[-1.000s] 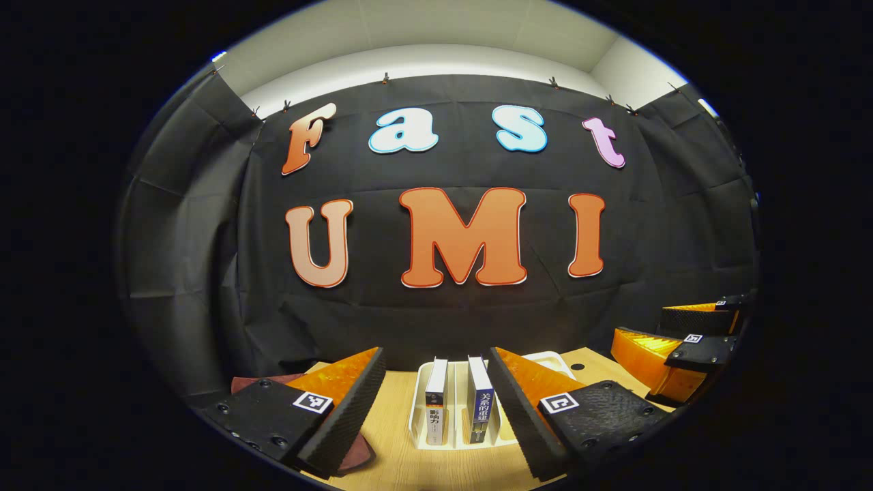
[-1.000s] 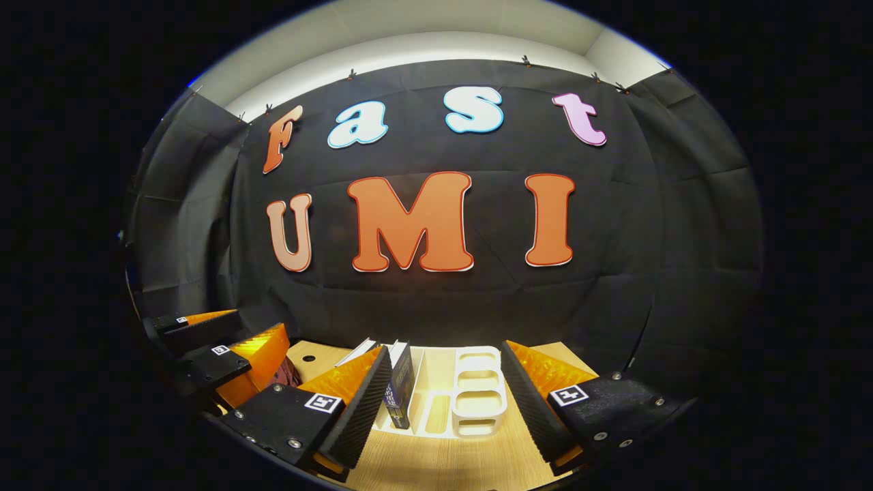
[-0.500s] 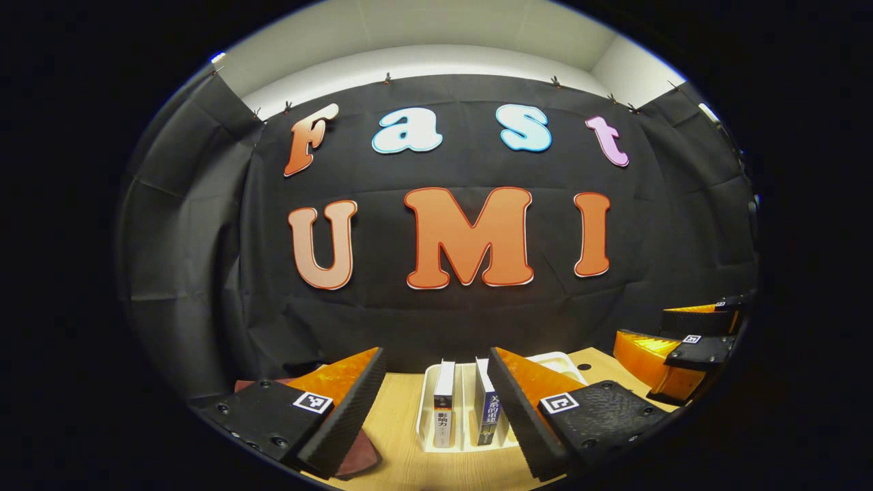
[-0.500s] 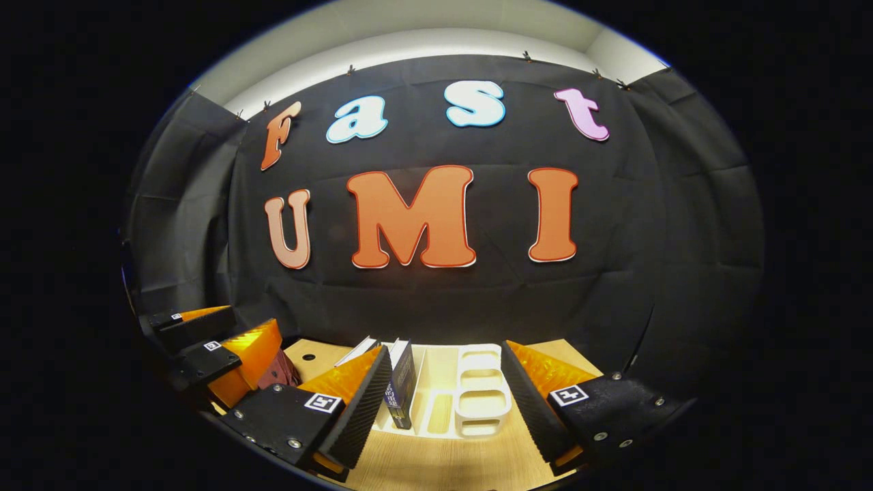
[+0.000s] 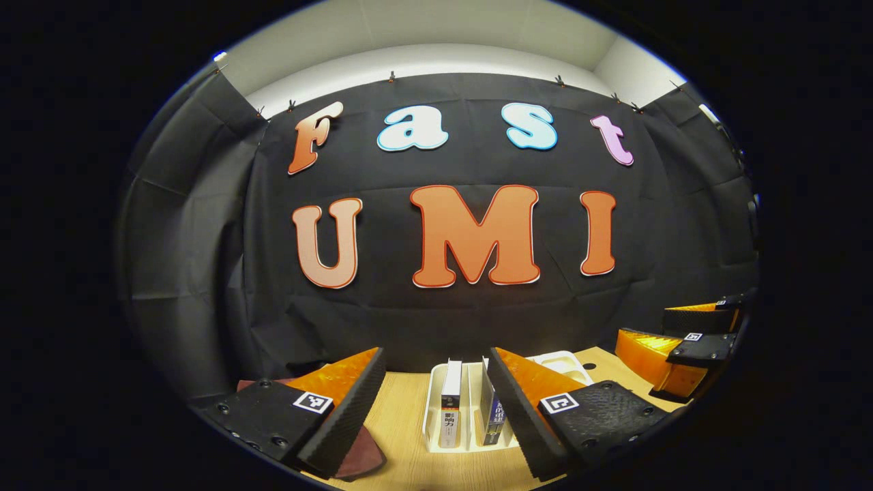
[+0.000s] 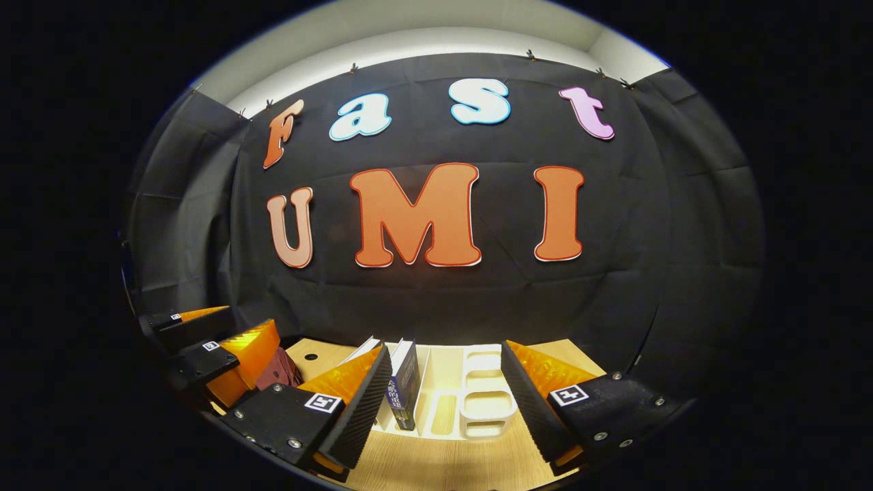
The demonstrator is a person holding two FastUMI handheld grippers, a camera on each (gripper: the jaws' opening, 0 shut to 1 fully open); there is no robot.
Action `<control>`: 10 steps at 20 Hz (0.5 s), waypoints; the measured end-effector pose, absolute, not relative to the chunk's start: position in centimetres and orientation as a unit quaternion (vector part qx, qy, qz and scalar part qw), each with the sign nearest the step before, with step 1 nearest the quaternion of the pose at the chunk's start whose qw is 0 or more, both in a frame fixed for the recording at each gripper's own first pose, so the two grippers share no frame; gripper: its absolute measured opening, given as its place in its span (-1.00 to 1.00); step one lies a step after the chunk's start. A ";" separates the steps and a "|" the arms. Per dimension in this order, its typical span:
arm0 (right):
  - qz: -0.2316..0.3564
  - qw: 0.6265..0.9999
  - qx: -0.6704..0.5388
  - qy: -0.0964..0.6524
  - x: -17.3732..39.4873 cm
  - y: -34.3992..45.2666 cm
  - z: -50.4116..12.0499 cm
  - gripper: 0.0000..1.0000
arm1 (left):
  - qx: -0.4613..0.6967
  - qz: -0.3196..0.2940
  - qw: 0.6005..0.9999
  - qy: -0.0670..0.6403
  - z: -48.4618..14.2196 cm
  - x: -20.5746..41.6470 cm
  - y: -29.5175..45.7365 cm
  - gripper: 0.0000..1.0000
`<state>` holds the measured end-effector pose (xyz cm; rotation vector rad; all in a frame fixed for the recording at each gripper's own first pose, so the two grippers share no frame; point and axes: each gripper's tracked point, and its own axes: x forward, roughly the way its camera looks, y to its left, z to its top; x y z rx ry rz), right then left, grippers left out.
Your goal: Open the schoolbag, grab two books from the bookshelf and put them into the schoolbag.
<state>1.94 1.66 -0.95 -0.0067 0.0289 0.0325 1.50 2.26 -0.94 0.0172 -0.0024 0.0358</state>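
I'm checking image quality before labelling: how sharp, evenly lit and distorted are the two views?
Left gripper view: sharp; the books in the white bookshelf are crisp, the wooden table evenly lit, fisheye bending strong at the edges. Right gripper view: equally sharp, with bright glare on the bookshelf's compartments and the dark red schoolbag in shadow.

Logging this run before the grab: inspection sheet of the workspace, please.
Surface: wooden table, small hole in it.
Job's things: two books, white spine and blue spine, upright in white rack; dark red schoolbag at left.
Clutter: nothing seen.
Grippers: left gripper and right gripper open, hold nothing.
Cables: nothing seen.
Surroundings: black cloth wall.
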 end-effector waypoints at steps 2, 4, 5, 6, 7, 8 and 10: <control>0.014 1.000 -0.002 0.011 2.1 1.6 -0.7 0.90 | 0.005 0.017 1.000 0.004 -1.3 1.8 2.4 0.89; 0.015 1.000 -0.001 0.014 2.0 1.6 -1.0 0.90 | 0.003 0.018 1.000 0.010 -1.7 1.7 2.6 0.89; 0.016 1.000 -0.001 0.016 1.9 1.6 -1.1 0.90 | 0.003 0.019 1.000 0.012 -1.9 1.6 2.7 0.89; 0.016 1.000 -0.003 0.019 1.8 1.6 -1.3 0.90 | 0.006 0.021 1.000 0.013 -2.0 1.5 2.8 0.89; 0.016 1.000 -0.005 0.020 1.9 1.6 -1.3 0.90 | 0.009 0.022 1.000 0.011 -1.9 1.4 2.8 0.89; 0.017 1.000 -0.007 0.018 1.8 1.5 -1.3 0.90 | 0.012 0.023 1.000 0.009 -1.9 1.4 2.9 0.89; 0.020 1.000 -0.010 0.015 1.7 1.6 -1.1 0.90 | 0.018 0.026 0.999 0.005 -2.0 1.3 3.0 0.89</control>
